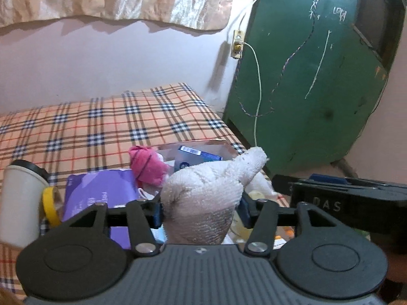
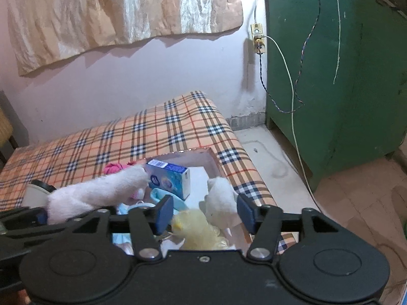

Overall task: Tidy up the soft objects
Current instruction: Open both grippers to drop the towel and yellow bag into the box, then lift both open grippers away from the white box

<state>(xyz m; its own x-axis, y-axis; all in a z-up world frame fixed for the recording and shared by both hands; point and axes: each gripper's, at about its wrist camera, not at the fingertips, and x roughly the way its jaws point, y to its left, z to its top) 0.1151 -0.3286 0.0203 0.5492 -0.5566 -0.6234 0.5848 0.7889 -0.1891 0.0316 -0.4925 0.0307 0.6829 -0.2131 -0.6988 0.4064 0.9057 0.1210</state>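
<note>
My left gripper (image 1: 201,212) is shut on a white towel (image 1: 203,190), which bulges up between the blue pads and sticks out forward; the towel (image 2: 96,193) also shows at the left of the right wrist view. My right gripper (image 2: 204,213) stands open above a cardboard box (image 2: 213,160) on the plaid bed. A small white cloth (image 2: 221,200) lies loose by its right pad, with a yellow soft thing (image 2: 195,228) below it. The box also holds a pink cloth (image 1: 147,165) and a blue carton (image 2: 170,178).
A white canister with a dark lid (image 1: 23,198), a yellow tape roll (image 1: 51,206) and a purple packet (image 1: 101,190) lie on the plaid sheet (image 1: 89,127) left of the box. A green cupboard (image 2: 330,76) and a hanging white cable (image 2: 292,96) stand to the right, bare floor (image 2: 356,190) below.
</note>
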